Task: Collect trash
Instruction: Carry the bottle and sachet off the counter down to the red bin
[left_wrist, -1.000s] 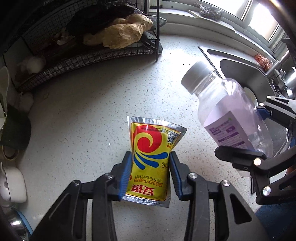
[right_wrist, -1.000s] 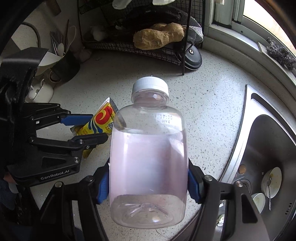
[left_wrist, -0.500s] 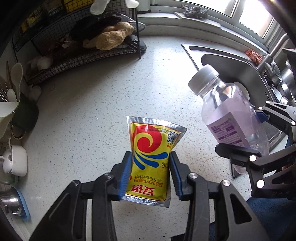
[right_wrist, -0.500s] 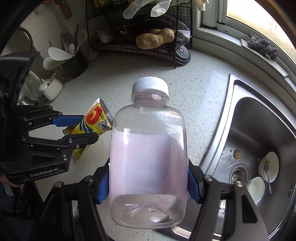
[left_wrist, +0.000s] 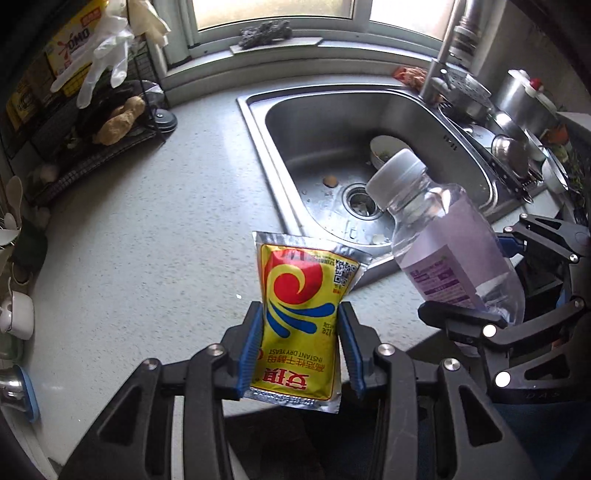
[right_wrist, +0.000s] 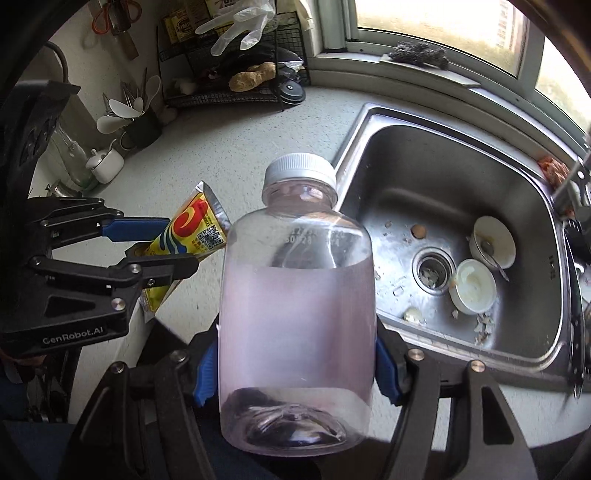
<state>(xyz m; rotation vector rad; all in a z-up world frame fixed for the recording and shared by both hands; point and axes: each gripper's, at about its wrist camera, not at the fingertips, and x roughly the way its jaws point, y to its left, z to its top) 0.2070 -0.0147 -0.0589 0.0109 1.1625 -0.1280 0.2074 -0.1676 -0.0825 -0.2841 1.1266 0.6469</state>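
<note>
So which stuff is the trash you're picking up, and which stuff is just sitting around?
Trash being collected:
- yellow foil yeast packet, in the left gripper
- clear plastic bottle with white cap, in the right gripper

Just lying about:
- two white bowls in the steel sink
- black wire rack

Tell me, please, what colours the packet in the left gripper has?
Mainly yellow packet, with a red and blue swirl; left wrist view.

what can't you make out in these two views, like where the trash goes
- Trash bin: in neither view.
- Yeast packet: right wrist view, lower part hidden by the left gripper.
- Bottle base: left wrist view, behind the right gripper.
- Bottle label print: too small.
</note>
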